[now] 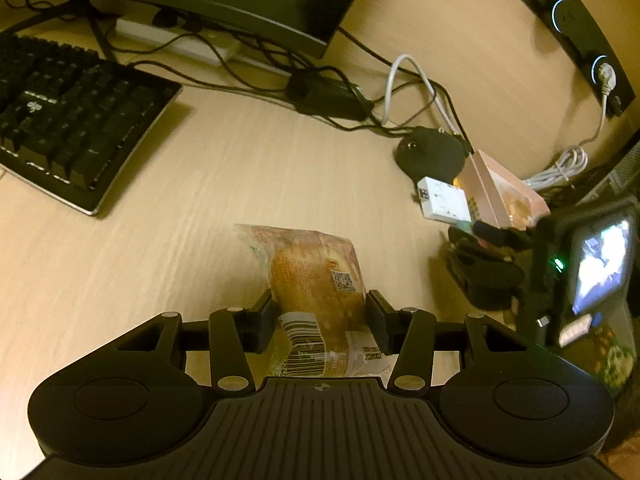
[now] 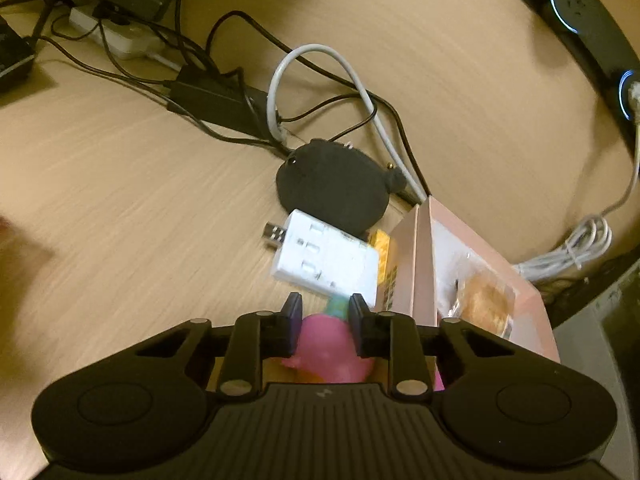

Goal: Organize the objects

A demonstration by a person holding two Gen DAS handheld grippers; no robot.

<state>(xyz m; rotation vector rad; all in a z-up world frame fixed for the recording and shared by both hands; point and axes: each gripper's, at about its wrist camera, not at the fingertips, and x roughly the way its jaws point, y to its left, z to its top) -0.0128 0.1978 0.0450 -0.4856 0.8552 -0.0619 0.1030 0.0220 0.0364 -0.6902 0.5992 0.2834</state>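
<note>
A bread bun in a clear printed wrapper [image 1: 312,268] lies on the wooden desk, and my left gripper [image 1: 320,304] is shut on it, pads pressing both sides. In the right wrist view a pink toy with a teal top [image 2: 324,344] sits between the pads of my right gripper [image 2: 325,304], which is shut on it. Just ahead of it lie a white USB adapter [image 2: 326,262] and a black round pouch [image 2: 334,184]. A pink box [image 2: 480,280] with a wrapped pastry on it stands to the right.
A black keyboard [image 1: 68,120] is at the left, with a monitor base and white power strip [image 1: 176,42] behind it. Tangled black and white cables [image 2: 320,80] and a black power brick [image 2: 216,100] lie at the back. A dark curved rail with lit rings [image 2: 564,8] borders the right.
</note>
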